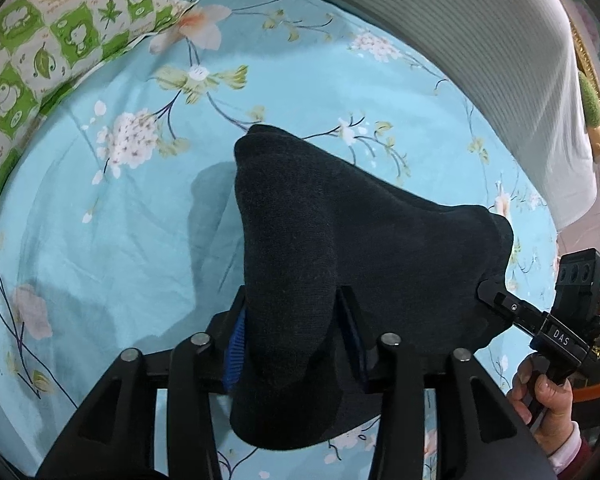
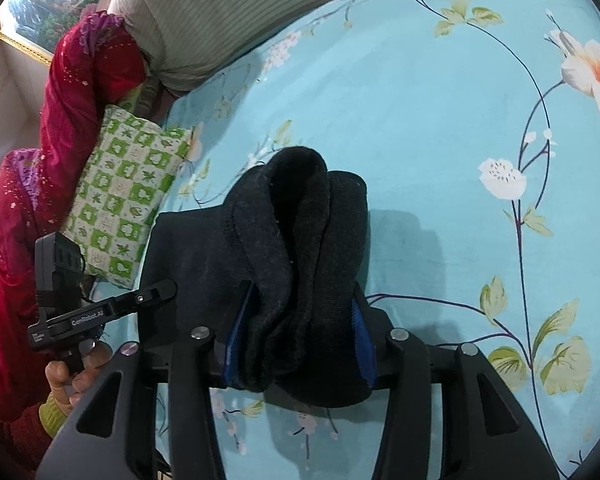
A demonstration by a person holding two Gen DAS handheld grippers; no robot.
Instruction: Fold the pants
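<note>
Dark knit pants hang bunched between both grippers above a light blue floral bedsheet. My left gripper is shut on one end of the pants, the fabric draping over its blue-padded fingers. My right gripper is shut on the other end of the pants, thick folds filling its jaws. The right gripper also shows in the left wrist view, pinching the cloth's right edge. The left gripper shows in the right wrist view at the cloth's left edge.
A green checked pillow lies at the bed's far left, also in the right wrist view. A white ribbed quilt runs along the far side. A red quilt lies beside the pillow.
</note>
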